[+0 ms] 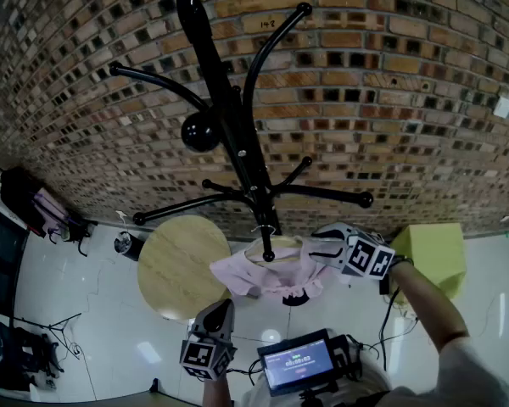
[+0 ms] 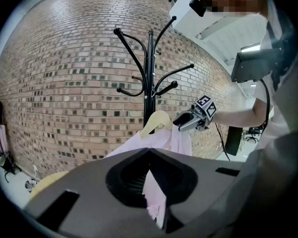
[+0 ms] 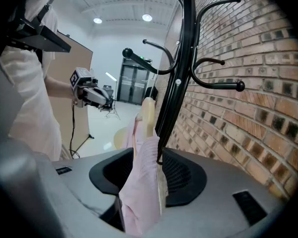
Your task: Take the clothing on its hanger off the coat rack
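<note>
A pale pink garment (image 1: 267, 276) hangs on a wooden hanger (image 1: 271, 249), whose hook sits on a low arm of the black coat rack (image 1: 237, 134). My right gripper (image 1: 311, 251) holds the right shoulder. In the right gripper view the pink cloth (image 3: 141, 182) and the hanger end (image 3: 148, 115) lie between its jaws, beside the rack's pole (image 3: 176, 78). My left gripper (image 1: 221, 309) is below and to the left, and a fold of the garment (image 2: 153, 192) is pinched in its jaws. The left gripper view also shows the hanger (image 2: 159, 119) and the right gripper (image 2: 181, 123).
A brick wall (image 1: 390, 100) stands right behind the rack. A round wooden table (image 1: 180, 265) is under the rack's left side and a green stool (image 1: 433, 248) is to the right. A small screen (image 1: 297, 365) hangs at the person's chest. Several rack arms (image 1: 322, 195) stick out above the garment.
</note>
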{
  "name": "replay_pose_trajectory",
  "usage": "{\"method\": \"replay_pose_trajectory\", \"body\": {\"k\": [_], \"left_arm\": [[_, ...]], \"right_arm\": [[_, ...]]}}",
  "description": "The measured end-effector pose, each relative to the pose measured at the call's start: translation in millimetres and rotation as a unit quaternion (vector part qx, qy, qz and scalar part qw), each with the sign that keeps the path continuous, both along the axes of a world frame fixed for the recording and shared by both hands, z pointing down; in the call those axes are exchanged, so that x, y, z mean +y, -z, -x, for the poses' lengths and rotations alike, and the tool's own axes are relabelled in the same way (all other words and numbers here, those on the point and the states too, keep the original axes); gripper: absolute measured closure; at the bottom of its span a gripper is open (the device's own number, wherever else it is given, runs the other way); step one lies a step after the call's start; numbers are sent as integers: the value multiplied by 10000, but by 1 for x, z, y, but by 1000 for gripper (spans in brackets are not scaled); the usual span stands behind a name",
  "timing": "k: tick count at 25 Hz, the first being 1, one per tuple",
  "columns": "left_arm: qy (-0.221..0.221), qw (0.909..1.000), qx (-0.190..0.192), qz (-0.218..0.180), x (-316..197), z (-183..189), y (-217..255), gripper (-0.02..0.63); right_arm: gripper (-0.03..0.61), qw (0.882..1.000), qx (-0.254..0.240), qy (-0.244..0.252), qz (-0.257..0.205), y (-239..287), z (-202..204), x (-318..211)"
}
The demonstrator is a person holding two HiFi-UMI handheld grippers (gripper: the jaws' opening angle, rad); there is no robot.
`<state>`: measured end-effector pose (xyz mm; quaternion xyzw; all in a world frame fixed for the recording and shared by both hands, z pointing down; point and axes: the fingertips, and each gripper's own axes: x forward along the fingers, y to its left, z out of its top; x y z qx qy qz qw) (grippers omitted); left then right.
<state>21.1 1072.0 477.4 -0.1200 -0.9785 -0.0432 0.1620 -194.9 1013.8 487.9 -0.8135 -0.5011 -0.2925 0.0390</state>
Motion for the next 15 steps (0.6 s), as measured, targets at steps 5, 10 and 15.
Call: {"method": "replay_pose_trajectory", "body": {"k": [5,10,15], "left_arm": [[63,9999,76,51,-1,-8,-1,606],[161,9998,73,51,0,-13,-2,606],[238,9997,91,42,-3,-21,-3,606]], "right_arm": [[397,9992,-41,373,-130,-11,-9,4],[412,9982,-23,547,-230,-21,-12,11],[483,9973,10,666,-309,-23,-13,16]]}}
